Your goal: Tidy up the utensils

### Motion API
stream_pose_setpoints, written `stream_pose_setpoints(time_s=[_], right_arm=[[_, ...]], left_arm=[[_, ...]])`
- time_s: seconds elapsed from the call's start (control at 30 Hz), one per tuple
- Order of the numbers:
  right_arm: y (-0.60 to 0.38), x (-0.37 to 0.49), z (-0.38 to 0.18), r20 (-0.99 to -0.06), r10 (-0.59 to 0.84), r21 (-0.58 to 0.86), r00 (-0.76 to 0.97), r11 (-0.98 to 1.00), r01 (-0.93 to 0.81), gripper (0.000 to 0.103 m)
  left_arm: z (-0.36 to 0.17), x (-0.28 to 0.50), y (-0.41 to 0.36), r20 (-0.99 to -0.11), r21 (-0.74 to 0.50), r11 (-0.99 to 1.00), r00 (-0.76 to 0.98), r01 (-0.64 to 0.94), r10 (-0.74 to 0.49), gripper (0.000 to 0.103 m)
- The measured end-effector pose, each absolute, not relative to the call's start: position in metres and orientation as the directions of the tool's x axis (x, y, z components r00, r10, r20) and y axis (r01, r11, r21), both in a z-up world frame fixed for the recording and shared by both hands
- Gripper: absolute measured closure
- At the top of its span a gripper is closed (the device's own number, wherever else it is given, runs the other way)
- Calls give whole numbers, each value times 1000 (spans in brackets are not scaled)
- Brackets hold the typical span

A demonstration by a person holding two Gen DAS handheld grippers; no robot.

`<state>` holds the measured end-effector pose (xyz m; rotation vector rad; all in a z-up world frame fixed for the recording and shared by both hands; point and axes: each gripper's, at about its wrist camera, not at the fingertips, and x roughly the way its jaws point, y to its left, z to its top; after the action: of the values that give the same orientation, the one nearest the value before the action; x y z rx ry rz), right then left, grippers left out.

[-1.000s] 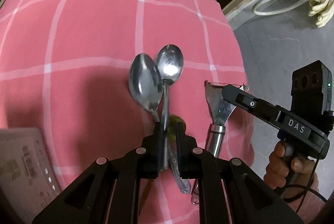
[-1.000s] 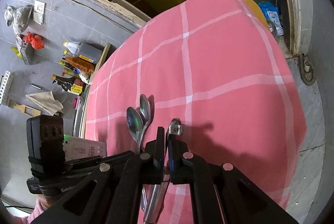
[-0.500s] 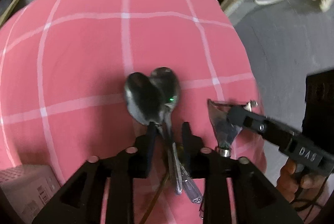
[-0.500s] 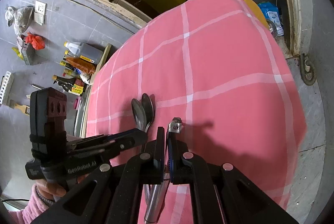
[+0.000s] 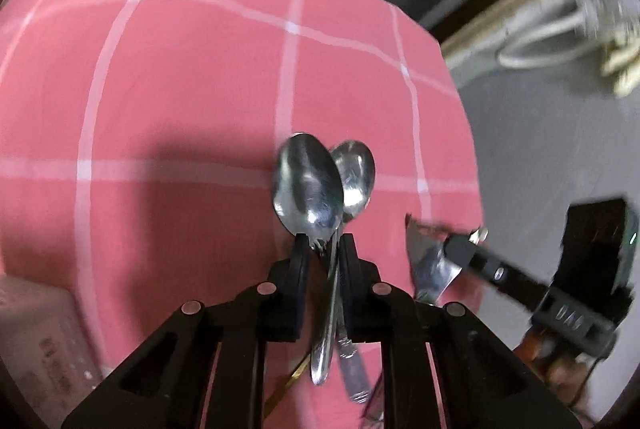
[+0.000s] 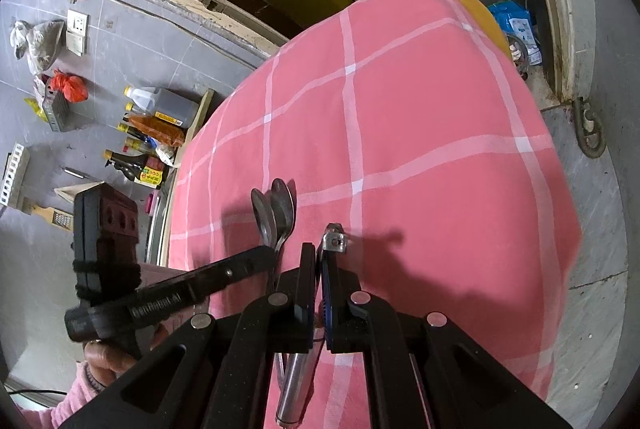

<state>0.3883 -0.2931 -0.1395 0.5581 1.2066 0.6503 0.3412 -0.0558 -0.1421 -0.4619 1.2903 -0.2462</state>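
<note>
Pink checked tablecloth point(image 5: 168, 109) carries all the utensils, grouped near its right-hand edge in the left wrist view. Left gripper point(image 5: 324, 249) straddles two spoons: the larger spoon point(image 5: 308, 189) overlaps the smaller spoon point(image 5: 356, 177), bowls pointing away from the gripper, handles running back between and under its fingers (long axis roughly in line with the gripper). Jaws are closing, with the spoon necks between them; whether the pads already press on metal cannot be told, since the view is motion-blurred. Left gripper is clearly the nearer one to the spoons. Right gripper point(image 6: 320, 261) is clenched on the flat blade of a peeler-like tool point(image 5: 428, 261), its round steel handle trailing back beneath the fingers. The spoons lie just to that tool's left, apart from it. Hidden: spoon handle ends beneath the left gripper's body; a thin gold-coloured rod point(image 5: 288, 385) under it is unidentifiable.
</note>
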Motion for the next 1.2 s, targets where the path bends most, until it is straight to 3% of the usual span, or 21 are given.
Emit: stream_pose_setpoints(time_s=[0.03,0.17,0.37,0.57,0.7,0.83,1.2], right_arm=[[-293,388,-140,-662,717,701,219,695,-160,99],[-293,389,-140,-664,715,697,219,698,-164,99],[-294,387,-140,-657,718,701,230,694,-166,99],[-297,387,-142,-648,726,710,231,685,-159,99],[-296,387,-139,-654,719,699,237,693,-175,99],[-296,390,-140,-653,715,695,251,697,-177,99],[-294,405,-139,-649,710,688,272,701,-188,99]], left_arm=[[-144,341,-54,-862,-465,881,274,-93,-426,99],[-144,344,-53,-866,-447,889,295,-101,-402,103],[-144,341,-46,-832,-504,854,340,-131,-439,103],[-135,347,-41,-859,-436,887,365,-156,-358,103],[-138,356,-42,-857,-442,884,363,-153,-365,95],[-139,366,-53,-844,-449,885,382,-121,-376,81],[-141,392,-65,-836,-413,909,423,-64,-350,69]])
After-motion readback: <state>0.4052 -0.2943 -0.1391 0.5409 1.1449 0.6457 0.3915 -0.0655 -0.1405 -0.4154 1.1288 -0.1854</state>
